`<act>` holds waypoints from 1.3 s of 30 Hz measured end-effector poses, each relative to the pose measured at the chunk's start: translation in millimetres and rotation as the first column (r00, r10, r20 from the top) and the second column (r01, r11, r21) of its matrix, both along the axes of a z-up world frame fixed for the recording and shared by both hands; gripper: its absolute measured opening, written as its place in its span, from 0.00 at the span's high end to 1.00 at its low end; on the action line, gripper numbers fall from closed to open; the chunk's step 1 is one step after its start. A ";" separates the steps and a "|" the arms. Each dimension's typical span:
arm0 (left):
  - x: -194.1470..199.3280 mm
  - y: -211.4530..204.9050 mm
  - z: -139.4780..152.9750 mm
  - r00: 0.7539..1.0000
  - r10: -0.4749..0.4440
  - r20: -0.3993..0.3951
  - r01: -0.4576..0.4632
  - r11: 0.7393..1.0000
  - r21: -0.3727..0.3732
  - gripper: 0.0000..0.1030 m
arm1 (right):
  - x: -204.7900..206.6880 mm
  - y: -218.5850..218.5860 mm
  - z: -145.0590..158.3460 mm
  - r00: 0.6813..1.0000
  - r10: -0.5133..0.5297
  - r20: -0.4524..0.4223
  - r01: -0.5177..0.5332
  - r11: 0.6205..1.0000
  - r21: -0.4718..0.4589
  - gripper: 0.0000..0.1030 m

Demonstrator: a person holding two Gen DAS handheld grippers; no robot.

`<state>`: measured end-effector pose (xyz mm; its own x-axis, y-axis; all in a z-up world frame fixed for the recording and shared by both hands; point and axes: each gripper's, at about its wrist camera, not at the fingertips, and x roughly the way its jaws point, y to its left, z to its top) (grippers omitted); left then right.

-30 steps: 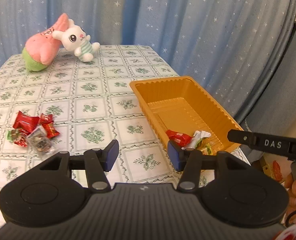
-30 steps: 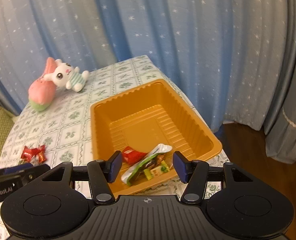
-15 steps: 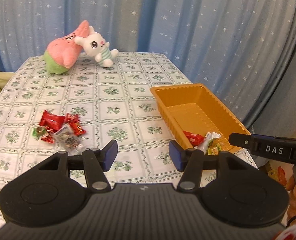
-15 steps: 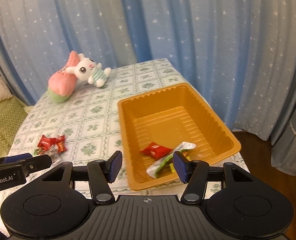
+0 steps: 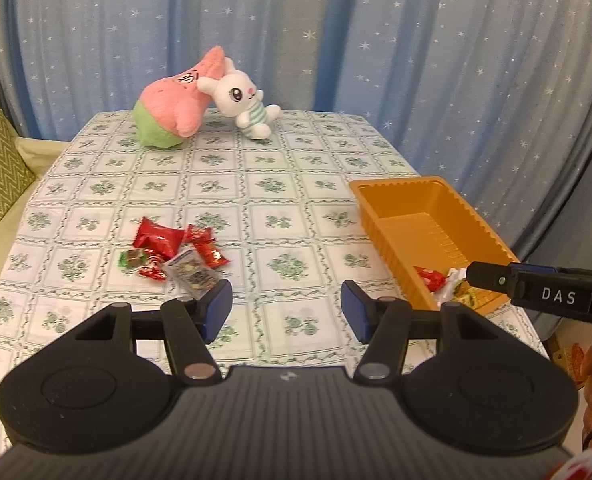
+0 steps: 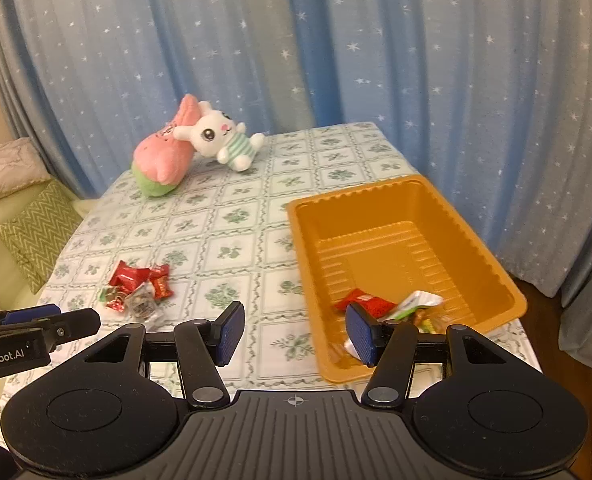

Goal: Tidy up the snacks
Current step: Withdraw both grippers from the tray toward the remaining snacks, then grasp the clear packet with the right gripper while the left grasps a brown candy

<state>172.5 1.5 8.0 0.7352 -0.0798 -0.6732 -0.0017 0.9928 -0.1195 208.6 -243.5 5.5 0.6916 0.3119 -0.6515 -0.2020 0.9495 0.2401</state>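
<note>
An orange tray (image 6: 496,276) (image 5: 380,188) sits at the table's right side. In its near end lie a red packet (image 6: 366,300) (image 5: 430,279) and a white-green packet (image 6: 418,304). A pile of snack packets (image 5: 171,254) (image 6: 137,284), mostly red with one clear bag, rests on the checked tablecloth at the left. My left gripper (image 5: 283,312) hangs above the cloth just near and right of the pile, its jaws opening with nothing between them. Over the tray's near left corner my right gripper (image 6: 293,334) stands open and empty.
A pink star plush (image 5: 171,110) and a white rabbit plush (image 5: 243,104) lie at the table's far end. Blue starry curtains (image 5: 416,60) hang behind and to the right. A sofa with green cushions (image 6: 35,232) stands left of the table.
Both grippers have drawn back and up from the tray and swung left, so more of the table shows. The snack pile now lies close to the left gripper. The left jaws stand slightly wider.
</note>
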 end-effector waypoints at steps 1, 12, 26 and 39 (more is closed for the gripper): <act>-0.5 2.6 -0.2 1.000 0.004 -0.002 -0.004 1.000 0.006 0.45 | 0.2 3.1 0.4 1.000 0.006 0.001 -0.006 1.000 0.000 0.45; -3.1 32.9 -4.7 0.999 0.047 -0.024 -0.046 0.998 0.035 0.43 | 5.1 42.0 -1.4 0.997 0.076 0.002 -0.076 0.997 0.002 0.45; 8.5 76.2 -13.9 0.995 0.084 -0.053 -0.080 0.995 0.064 0.42 | 21.6 87.9 -16.6 0.989 0.147 -0.011 -0.147 0.989 -0.005 0.45; 36.2 108.2 -44.3 0.989 0.113 -0.100 -0.106 0.992 0.072 0.42 | 54.9 126.6 -40.3 0.979 0.203 -0.028 -0.203 0.979 -0.021 0.45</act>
